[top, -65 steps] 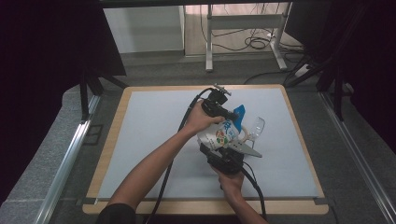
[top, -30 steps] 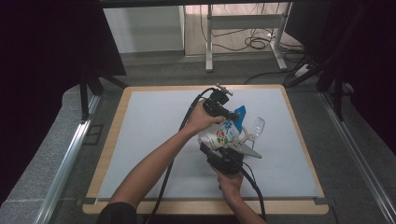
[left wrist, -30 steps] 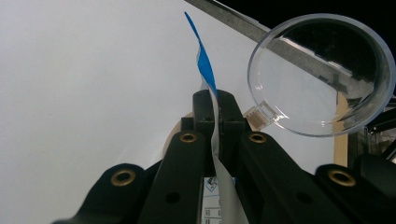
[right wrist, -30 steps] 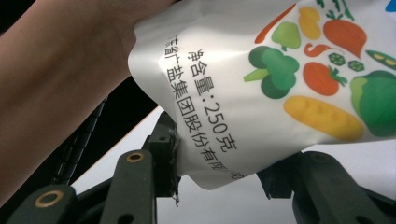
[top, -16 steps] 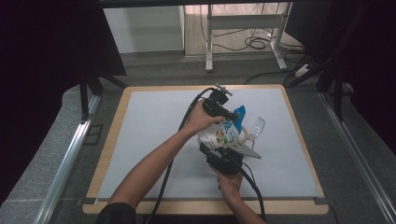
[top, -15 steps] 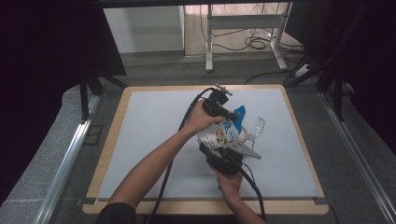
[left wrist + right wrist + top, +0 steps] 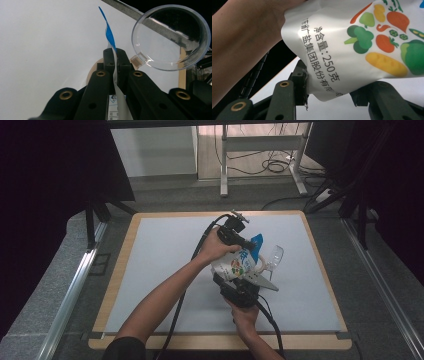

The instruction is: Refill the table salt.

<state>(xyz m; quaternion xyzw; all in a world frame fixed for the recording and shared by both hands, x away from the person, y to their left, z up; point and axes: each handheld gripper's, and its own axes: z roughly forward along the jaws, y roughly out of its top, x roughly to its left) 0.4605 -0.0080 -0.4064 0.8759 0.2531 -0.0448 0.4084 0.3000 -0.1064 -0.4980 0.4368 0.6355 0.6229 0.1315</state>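
Observation:
A white pouch [image 7: 234, 266] printed with vegetables and topped in blue is held tilted above the white table mat [image 7: 160, 255]. My left gripper [image 7: 244, 242] is shut on its thin blue top edge [image 7: 109, 35], jaws pressed together in the left gripper view [image 7: 115, 53]. My right gripper [image 7: 239, 289] holds the pouch's lower end; in the right gripper view [image 7: 329, 86] the pouch [image 7: 362, 37] bulges between both jaws. A clear round plastic cup [image 7: 275, 256] stands just right of the pouch, close beyond the left jaws [image 7: 170, 37].
The mat lies on a wooden board whose edge [image 7: 220, 342] runs along the near side. A metal rail [image 7: 75, 285] flanks the table's left. Table legs and loose cables [image 7: 272, 167] stand on the floor behind. A forearm [image 7: 244, 37] crosses the right gripper view.

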